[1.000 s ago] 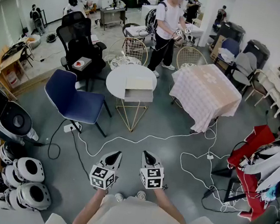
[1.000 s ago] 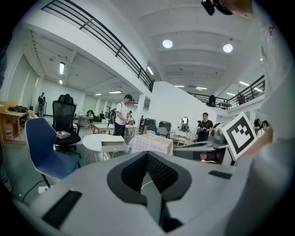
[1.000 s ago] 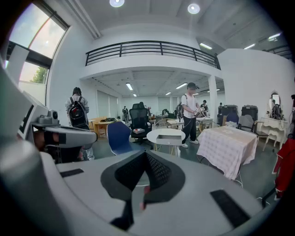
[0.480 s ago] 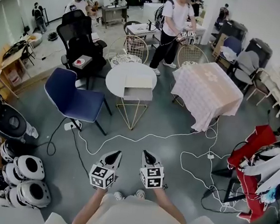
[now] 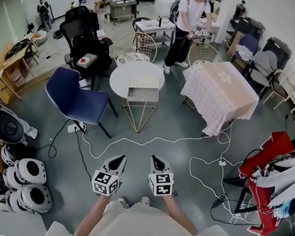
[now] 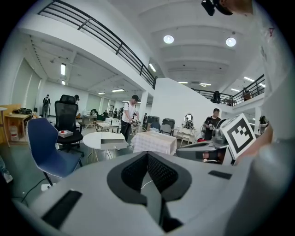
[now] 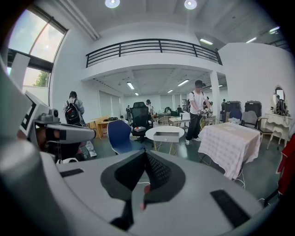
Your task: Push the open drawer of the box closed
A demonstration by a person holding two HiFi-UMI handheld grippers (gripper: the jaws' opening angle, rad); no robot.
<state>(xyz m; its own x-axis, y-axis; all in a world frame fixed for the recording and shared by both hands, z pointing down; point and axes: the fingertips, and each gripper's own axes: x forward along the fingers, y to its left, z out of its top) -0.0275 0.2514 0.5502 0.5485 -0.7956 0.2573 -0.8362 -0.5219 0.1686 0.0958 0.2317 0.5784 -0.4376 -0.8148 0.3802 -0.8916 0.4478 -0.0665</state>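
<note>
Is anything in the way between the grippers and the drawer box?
Nothing tall blocks the way. Between the left gripper, the right gripper and the box on the round table lies floor, crossed only by a white cable. The blue chair stands left of that path, the cloth-covered table right.

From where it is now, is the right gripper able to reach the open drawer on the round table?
Probably not yet. The right gripper is near the person's body, while the drawer on the round table is far across the floor. Only cables lie between, so walking closer looks possible.
</note>
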